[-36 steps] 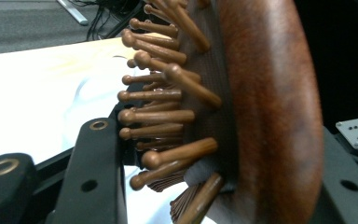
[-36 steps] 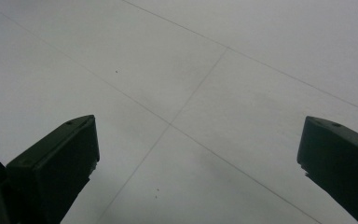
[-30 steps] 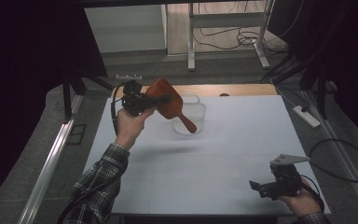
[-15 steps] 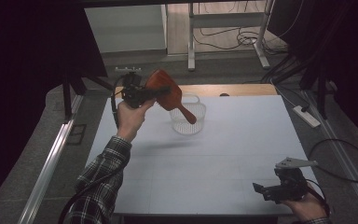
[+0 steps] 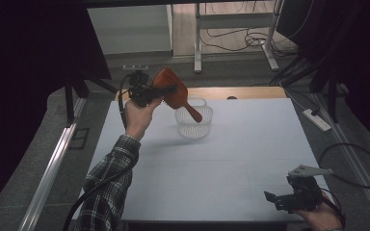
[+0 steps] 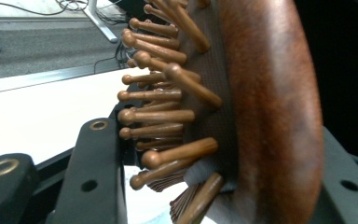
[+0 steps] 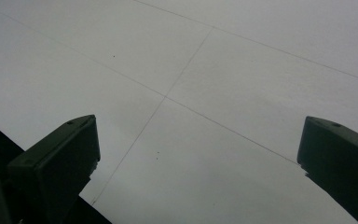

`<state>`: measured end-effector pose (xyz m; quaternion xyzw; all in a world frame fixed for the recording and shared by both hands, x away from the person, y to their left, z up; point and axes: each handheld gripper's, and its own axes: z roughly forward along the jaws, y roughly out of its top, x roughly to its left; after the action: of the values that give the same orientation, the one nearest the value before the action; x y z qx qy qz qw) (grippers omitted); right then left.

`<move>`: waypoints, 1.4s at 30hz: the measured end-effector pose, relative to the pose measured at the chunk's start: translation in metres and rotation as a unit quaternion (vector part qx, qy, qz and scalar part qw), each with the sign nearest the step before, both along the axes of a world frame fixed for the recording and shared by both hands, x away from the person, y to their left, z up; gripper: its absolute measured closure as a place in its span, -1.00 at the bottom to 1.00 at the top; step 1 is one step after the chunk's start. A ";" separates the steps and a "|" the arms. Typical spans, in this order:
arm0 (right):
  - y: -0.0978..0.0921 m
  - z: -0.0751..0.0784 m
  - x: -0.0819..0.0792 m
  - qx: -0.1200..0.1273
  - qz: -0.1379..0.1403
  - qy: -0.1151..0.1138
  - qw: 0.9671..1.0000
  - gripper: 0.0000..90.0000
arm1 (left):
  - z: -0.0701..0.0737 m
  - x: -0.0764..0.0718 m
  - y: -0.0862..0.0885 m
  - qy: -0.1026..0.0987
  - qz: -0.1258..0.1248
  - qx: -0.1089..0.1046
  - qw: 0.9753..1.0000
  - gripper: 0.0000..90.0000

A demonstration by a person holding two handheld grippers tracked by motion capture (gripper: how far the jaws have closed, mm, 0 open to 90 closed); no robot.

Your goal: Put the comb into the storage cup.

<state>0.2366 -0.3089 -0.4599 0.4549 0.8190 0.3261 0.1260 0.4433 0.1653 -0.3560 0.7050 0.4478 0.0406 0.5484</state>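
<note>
**Hairbrush held up beside the basket**

The left gripper (image 5: 161,90) is raised above the far left part of the table (image 5: 231,159), its jaws clamped on the head of a wooden hairbrush (image 5: 173,94). In the left gripper view the hairbrush (image 6: 242,112) sits between the two black jaws, its round-tipped bristles pointing toward the left jaw and its smooth back against the right one. The brush's long axis slants down and to the right, with the handle end pointing into the white basket (image 5: 193,126) and hanging over its rim. The right gripper (image 5: 282,199) rests well away from the basket, at the table's near right corner, jaws wide apart and holding nothing; its own view looks onto bare table (image 7: 205,84).
</note>
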 end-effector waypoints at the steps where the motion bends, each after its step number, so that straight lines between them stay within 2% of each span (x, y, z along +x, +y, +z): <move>1: 0.000 0.000 0.000 0.001 -0.001 -0.001 1.000 -1.00 | -0.001 0.001 -0.001 0.001 0.001 0.001 1.000 0.13; 7: -0.004 0.002 -0.003 0.014 -0.005 -0.002 1.000 -1.00 | -0.004 0.007 -0.008 -0.004 0.007 0.010 1.000 0.13; 21: -0.007 0.002 -0.004 0.025 -0.004 0.000 1.000 -1.00 | -0.011 0.016 -0.020 -0.004 0.014 0.019 1.000 0.13; 33: -0.007 0.001 -0.003 0.023 -0.001 0.005 1.000 -1.00 | -0.022 0.020 -0.029 0.004 0.018 0.023 1.000 0.13; 42: -0.007 0.002 -0.003 0.024 0.004 0.006 1.000 -1.00 | -0.028 0.021 -0.035 0.003 0.021 0.034 0.999 0.13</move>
<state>0.2337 -0.3157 -0.4584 0.4562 0.8136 0.3438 0.1084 0.4638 0.1299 -0.3839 0.7141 0.4622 0.0654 0.5217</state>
